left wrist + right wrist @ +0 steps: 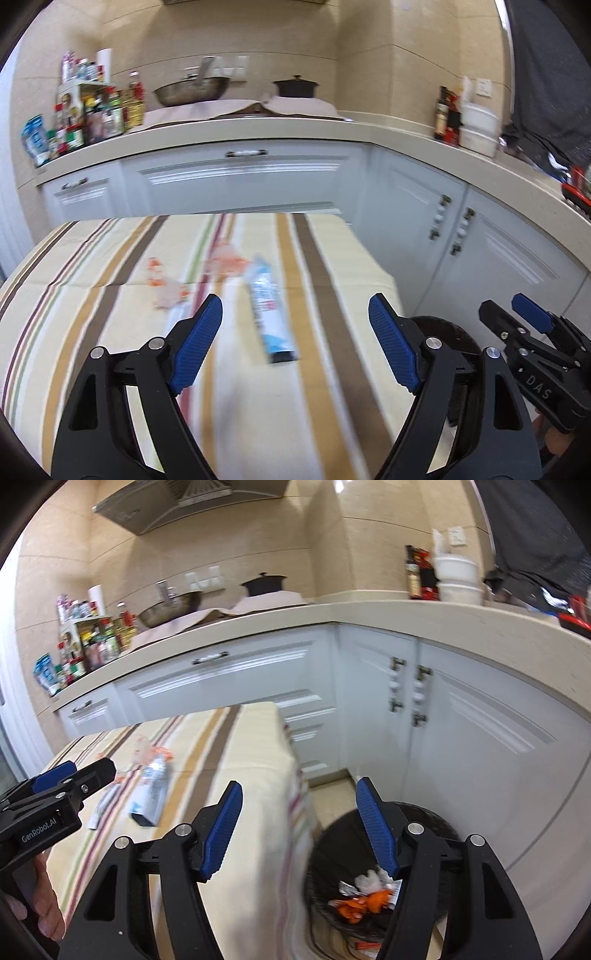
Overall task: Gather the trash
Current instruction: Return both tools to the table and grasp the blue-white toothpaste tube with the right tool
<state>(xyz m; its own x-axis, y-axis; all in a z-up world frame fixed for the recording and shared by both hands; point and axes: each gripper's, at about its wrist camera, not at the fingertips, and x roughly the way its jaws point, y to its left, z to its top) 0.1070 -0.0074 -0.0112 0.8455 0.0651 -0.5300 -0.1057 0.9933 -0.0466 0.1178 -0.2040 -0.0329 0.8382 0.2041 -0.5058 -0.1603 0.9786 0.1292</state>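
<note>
Beyond our two wide, empty grippers, left [295, 321] and right [299, 808], a tube [269, 306] and wrappers [166, 288] litter the striped tablecloth [92, 295]; a black bin [369, 886] sits right.

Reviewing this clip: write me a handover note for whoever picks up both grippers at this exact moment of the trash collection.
Left gripper: open, empty, above the striped tablecloth.
Right gripper: open, empty, at the table's edge above the black bin.
Done: orange and white wrappers already lie in the bin.
Left: the blue-and-white tube, the crumpled clear-and-orange wrappers beside it, and a pale flat strip near the tube, all on the cloth. The tube is nearest the left gripper.
</note>
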